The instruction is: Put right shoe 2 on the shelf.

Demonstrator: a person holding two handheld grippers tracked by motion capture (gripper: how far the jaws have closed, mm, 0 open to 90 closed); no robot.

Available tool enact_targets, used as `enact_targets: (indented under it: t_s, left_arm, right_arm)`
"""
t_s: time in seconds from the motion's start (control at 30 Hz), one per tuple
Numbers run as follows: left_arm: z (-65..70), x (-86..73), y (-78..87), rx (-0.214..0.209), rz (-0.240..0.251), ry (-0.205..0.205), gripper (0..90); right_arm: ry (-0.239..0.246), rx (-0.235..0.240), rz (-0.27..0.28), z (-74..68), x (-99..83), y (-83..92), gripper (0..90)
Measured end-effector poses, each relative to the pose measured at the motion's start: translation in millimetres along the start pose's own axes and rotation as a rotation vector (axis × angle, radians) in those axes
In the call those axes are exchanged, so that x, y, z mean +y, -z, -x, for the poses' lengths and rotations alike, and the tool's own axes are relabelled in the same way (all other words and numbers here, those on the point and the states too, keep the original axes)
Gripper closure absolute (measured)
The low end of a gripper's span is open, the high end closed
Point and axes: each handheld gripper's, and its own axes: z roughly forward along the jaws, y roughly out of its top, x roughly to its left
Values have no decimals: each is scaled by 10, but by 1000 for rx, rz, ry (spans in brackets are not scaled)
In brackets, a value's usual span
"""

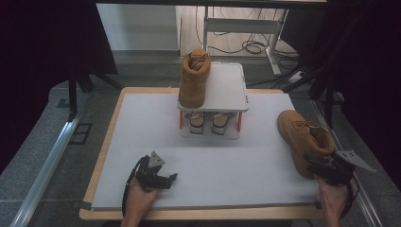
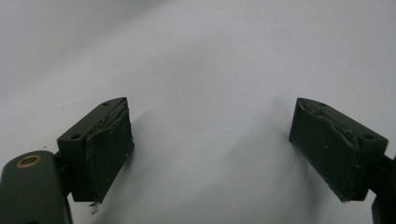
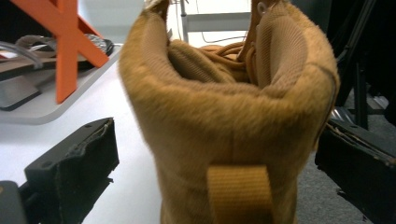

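Observation:
A tan suede boot (image 1: 304, 137) stands on the right side of the white mat, toe pointing away from me. Its heel collar and pull loop (image 3: 240, 189) sit between the jaws of my right gripper (image 1: 318, 166), which stands open (image 3: 217, 140) with a gap on each side of the heel. The matching tan boot (image 1: 194, 78) stands upright on the left of the top shelf of a small white rack (image 1: 227, 87). My left gripper (image 1: 168, 179) rests low over the front left of the mat, open (image 2: 210, 149), nothing between its pads (image 2: 107, 149).
The rack has orange posts (image 3: 65, 42), and a pair of pale shoes (image 1: 208, 122) sits on its lower shelf. The white mat (image 1: 156, 132) lies on a wooden table. The right boot stands close to the mat's right edge. Dark stands and cables lie beyond the table.

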Motion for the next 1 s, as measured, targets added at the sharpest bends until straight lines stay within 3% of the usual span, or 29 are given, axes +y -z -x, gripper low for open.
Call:
enact_targets:
  t_s: [0.4,0.7,0.87,1.0]
  left_arm:
    - [1,0,0,0,1,1,131]
    - [0,0,0,1,0,0,131]
    - [1,0,0,0,0,1,131]
    - [0,0,0,1,-1,0,131]
  right_arm:
    - [15,4,27,-20,115,-148,0]
    - [68,-23,18,-45,154,-263,0]
    - [112,-63,2,-77,157,-288,79]
    - [103,-58,-3,-71,159,-251,185]
